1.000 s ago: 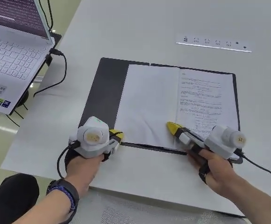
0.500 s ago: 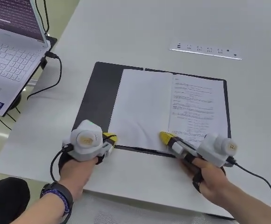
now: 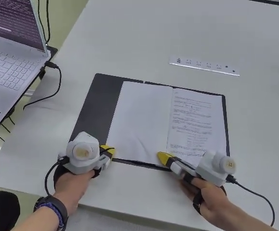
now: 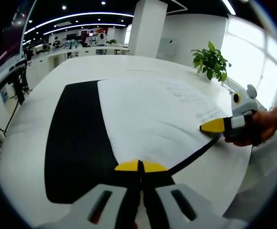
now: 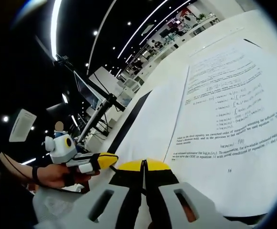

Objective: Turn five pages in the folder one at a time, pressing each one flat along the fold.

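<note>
White bench carries the open folder, which lies flat in front of the person. Its black inside cover shows on the left. A blank page lies on the middle part, and a printed page with small text lies on the right. The fold runs between the two pages.

Left tool is at the near edge of the folder, just beside the lower left corner of the blank page. In the left gripper view its yellow tips are pressed together with no gap, and they hold nothing. They point over the black cover.

Right tool is at the near edge of the folder too, just beside the bottom end of the fold. In the right gripper view its yellow tips are also closed together and hold nothing. The printed page spreads to the right of them and the blank page to the left. I cannot tell if the tips touch the paper.

An open laptop stands at the far left with a dark cable going out from it. A socket strip is set in the bench beyond the folder. A green plant shows in the left gripper view, far behind.
</note>
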